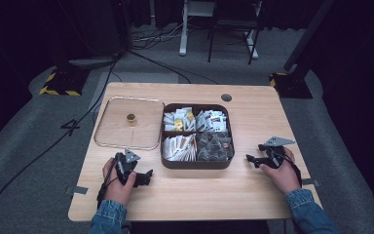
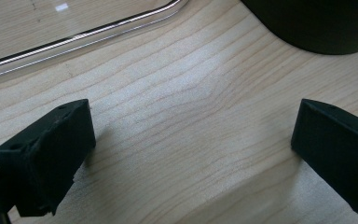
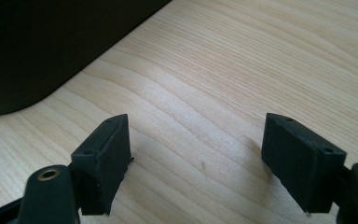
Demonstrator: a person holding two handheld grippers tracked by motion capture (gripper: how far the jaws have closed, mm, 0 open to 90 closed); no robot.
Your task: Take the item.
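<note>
Dark box [image 1: 195,163], cut off in both gripper views, sits between spread, empty left tool [image 1: 143,176] and right tool [image 1: 254,158].

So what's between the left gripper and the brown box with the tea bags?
Just bare table. In the high view, the left gripper sits apart from the brown box.

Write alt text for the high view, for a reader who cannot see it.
A person rests two open grippers on a wooden table, the left gripper and right gripper flanking a dark four-compartment box of tea bags and packets. A clear lid with a small knob lies flat left of the box.
</note>
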